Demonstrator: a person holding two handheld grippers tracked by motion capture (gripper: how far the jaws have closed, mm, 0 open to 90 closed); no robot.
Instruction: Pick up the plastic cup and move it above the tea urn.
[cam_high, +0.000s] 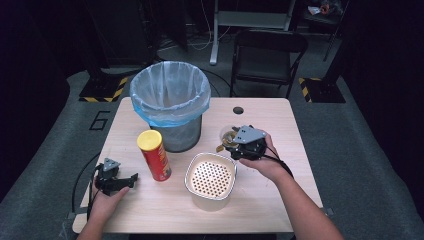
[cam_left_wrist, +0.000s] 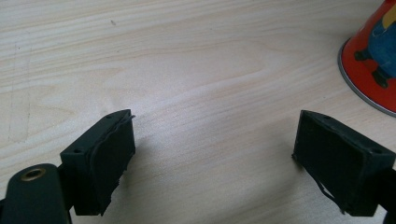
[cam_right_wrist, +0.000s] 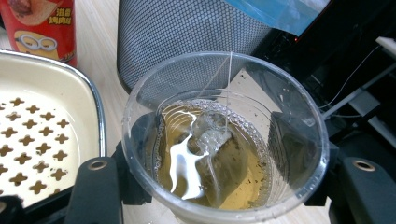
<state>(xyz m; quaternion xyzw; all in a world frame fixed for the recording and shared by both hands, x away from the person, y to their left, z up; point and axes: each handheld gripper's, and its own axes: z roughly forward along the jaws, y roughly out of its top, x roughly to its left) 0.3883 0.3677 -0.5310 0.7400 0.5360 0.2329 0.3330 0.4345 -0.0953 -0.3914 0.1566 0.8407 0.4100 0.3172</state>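
Two grippers at work on a pale wooden table (cam_high: 280, 130). Right gripper (cam_high: 235, 145), held in the person's right hand (cam_high: 267, 160), has its jaws closed against either side of a clear plastic cup (cam_right_wrist: 224, 140); the right gripper view shows the cup between the two black jaws, roughly upright. Cup holds amber tea, with a tea bag (cam_right_wrist: 219, 154) sunk in it and its string (cam_right_wrist: 229, 93) running up over the far rim. In the high view the cup (cam_high: 229, 136) sits at the gripper's front, just right of the mesh waste bin (cam_high: 172, 107) with its blue liner (cam_high: 150, 112), and just behind the white square container (cam_high: 211, 176) with a perforated insert. Cannot tell whether the cup's base is touching the table. Left gripper (cam_high: 122, 181) rests low at the table's near left corner in the left hand (cam_high: 107, 197), jaws spread wide with bare wood between them, gripping nothing. Red crisp can (cam_high: 154, 155), yellow lid, stands upright near it to the right, apart from the jaws; its base edge shows in the left gripper view (cam_left_wrist: 373, 60).
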